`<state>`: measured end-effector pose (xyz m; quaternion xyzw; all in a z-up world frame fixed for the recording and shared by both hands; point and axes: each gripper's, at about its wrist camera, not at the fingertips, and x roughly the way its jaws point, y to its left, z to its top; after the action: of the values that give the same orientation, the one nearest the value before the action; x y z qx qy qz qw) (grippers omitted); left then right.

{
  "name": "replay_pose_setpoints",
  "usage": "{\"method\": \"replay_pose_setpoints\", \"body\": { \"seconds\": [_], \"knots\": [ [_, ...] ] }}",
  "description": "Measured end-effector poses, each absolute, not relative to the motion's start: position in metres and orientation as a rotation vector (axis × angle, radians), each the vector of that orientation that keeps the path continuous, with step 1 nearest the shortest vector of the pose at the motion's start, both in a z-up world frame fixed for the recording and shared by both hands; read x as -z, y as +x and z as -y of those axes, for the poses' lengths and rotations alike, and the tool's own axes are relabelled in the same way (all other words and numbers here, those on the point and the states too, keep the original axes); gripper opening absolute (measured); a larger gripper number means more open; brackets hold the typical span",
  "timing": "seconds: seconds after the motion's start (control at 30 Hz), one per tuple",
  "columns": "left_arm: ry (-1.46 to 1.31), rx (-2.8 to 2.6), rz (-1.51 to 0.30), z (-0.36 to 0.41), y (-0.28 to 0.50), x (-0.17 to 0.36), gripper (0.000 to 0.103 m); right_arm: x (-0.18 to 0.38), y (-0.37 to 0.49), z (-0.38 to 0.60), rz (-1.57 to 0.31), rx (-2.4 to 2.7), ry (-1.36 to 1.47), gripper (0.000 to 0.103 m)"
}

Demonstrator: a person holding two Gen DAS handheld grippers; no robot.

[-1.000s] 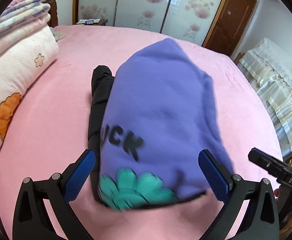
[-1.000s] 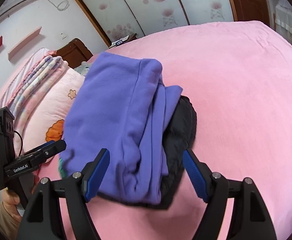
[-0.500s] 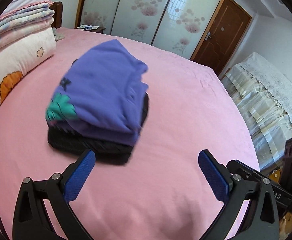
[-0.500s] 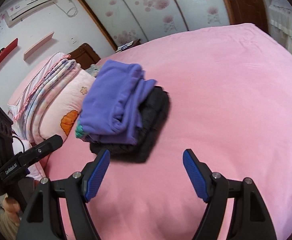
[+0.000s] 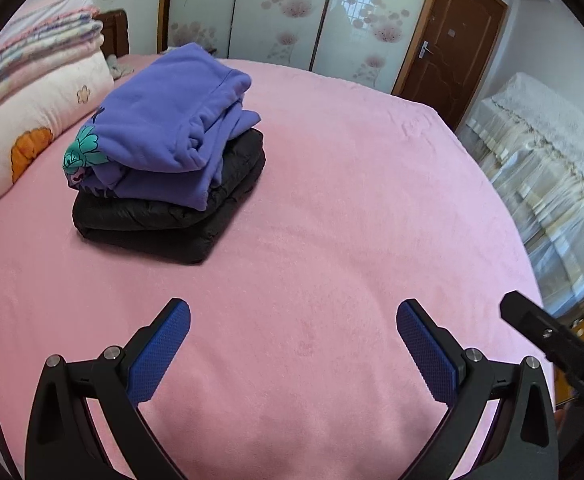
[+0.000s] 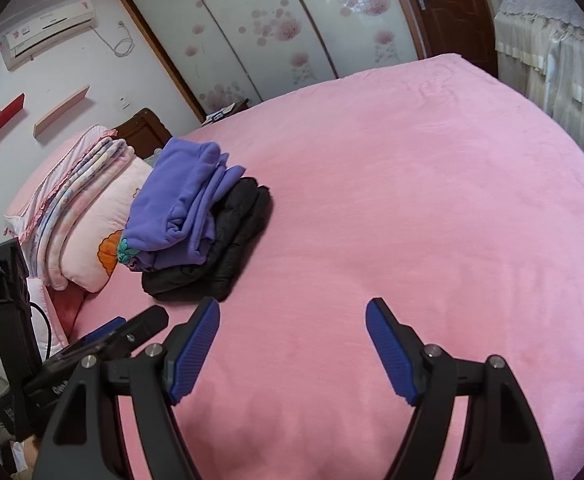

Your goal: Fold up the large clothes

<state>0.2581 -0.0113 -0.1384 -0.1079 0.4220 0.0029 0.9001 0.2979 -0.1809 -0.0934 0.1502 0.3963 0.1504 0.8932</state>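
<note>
Purple sweatshirt (image 5: 163, 120): folded into a thick bundle, lying on top of the black jacket (image 5: 163, 220); I see it ahead and to the left of my left hand-held gripper (image 5: 294, 354), well apart from it.
Black jacket: folded flat under the purple bundle, resting on the pink bed (image 5: 352, 200), its edges showing past the sweatshirt on the near and right sides.
Stack position: ahead-left of my right hand-held gripper (image 6: 292, 350) too, just beside the pillow (image 6: 91, 236) and the folded blankets (image 6: 71, 184) beyond it.
Left hand-held gripper: fingers spread wide, nothing between them, over bare bed cover.
Right hand-held gripper: fingers spread wide as well, holding nothing, over bare bed cover.
Progress: I judge the folding done for both garments; they sit stacked and neither gripper touches them.
Left to do: no other loose garment shows on the bed, so perhaps only squaring the slightly lopsided purple bundle remains.
</note>
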Motion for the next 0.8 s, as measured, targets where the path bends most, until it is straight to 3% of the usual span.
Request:
{"method": "replay_pose_setpoints", "body": {
  "seconds": [0.5, 0.8],
  "knots": [
    [-0.182, -0.041, -0.849, 0.034, 0.237, 0.170, 0.102, 0.122, 0.256, 0.192, -0.717, -0.248, 0.237, 0.076],
    [-0.143, -0.057, -0.791, 0.033, 0.194, 0.143, 0.102, 0.102, 0.213, 0.186, -0.687, -0.228, 0.210, 0.076]
  ]
}}
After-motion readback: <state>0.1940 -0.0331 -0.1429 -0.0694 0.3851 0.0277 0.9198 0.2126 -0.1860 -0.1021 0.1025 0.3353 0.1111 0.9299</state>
